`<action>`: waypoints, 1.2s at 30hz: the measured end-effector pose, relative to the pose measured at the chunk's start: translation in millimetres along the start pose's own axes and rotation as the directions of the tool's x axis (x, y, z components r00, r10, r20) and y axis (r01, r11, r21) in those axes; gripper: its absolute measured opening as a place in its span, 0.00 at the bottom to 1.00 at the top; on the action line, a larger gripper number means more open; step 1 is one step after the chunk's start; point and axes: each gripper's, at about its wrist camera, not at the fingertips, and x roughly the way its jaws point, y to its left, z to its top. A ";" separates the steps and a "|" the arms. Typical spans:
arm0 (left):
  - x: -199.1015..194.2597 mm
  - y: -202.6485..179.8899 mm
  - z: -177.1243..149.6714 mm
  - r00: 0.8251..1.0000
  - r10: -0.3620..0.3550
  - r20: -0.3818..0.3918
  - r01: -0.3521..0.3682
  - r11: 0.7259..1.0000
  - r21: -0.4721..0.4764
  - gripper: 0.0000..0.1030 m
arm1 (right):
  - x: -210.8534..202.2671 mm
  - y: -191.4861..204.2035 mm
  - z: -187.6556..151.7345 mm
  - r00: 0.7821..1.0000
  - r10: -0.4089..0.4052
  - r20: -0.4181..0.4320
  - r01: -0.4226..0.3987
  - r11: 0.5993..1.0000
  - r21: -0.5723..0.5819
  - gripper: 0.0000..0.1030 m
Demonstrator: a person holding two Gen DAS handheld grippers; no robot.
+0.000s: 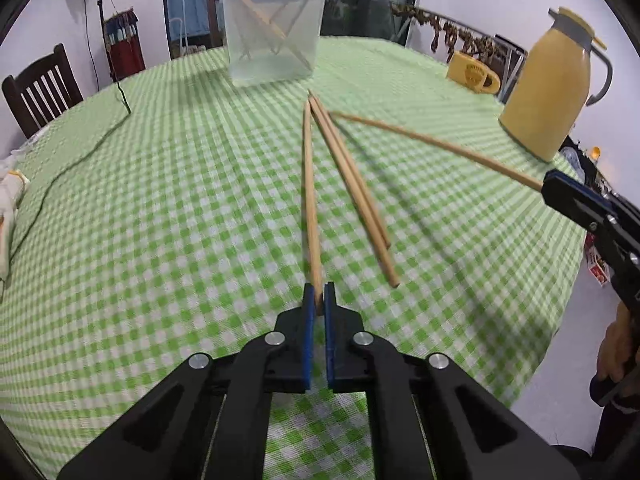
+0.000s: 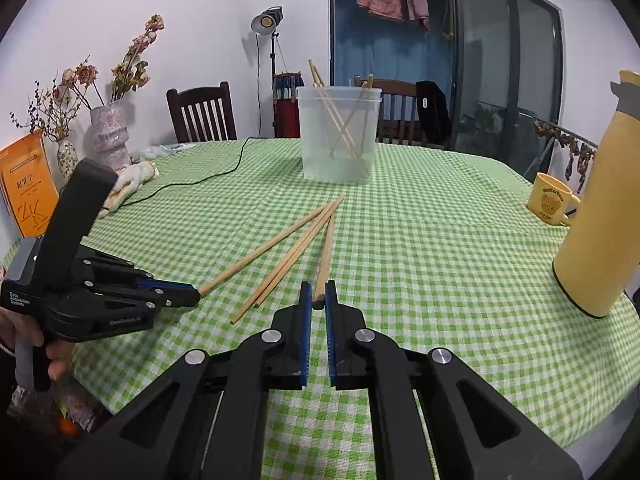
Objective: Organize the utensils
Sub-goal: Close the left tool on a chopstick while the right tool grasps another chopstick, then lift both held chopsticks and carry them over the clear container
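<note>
each gripper is clamped on the butt end of a wooden chopstick: the left gripper [image 1: 319, 300] on one [image 1: 309, 192], the right gripper [image 2: 319, 300] on another [image 2: 326, 252]. two more chopsticks [image 2: 288, 258] lie on the checked tablecloth [image 2: 440, 260] short of the clear tub [image 2: 339, 136]. they look light, stiff and slippery, so an end grip may let them pivot.

Thermos [image 2: 600, 216] top cut off; held chopstick [image 1: 311, 200] end hidden.
</note>
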 end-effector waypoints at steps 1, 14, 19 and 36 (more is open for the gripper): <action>-5.8 1.0 1.9 1.000 0.006 0.020 -0.006 1.000 -0.002 0.01 | -2.9 0.4 3.5 1.000 -0.007 0.015 0.007 1.000 -0.010 0.06; -69.3 16.3 105.4 0.985 0.062 0.162 -0.079 0.991 0.104 0.01 | -7.5 -6.1 88.2 0.990 0.002 0.138 0.012 0.995 -0.104 0.06; -94.3 23.8 143.9 0.981 0.062 0.183 -0.089 0.986 0.141 0.01 | 3.7 -14.1 122.5 0.993 0.031 0.116 -0.017 0.993 -0.119 0.06; -89.6 33.7 224.7 0.981 0.021 0.195 -0.048 0.989 0.137 0.01 | 50.0 -28.3 189.3 0.996 0.090 0.016 -0.087 0.987 -0.137 0.06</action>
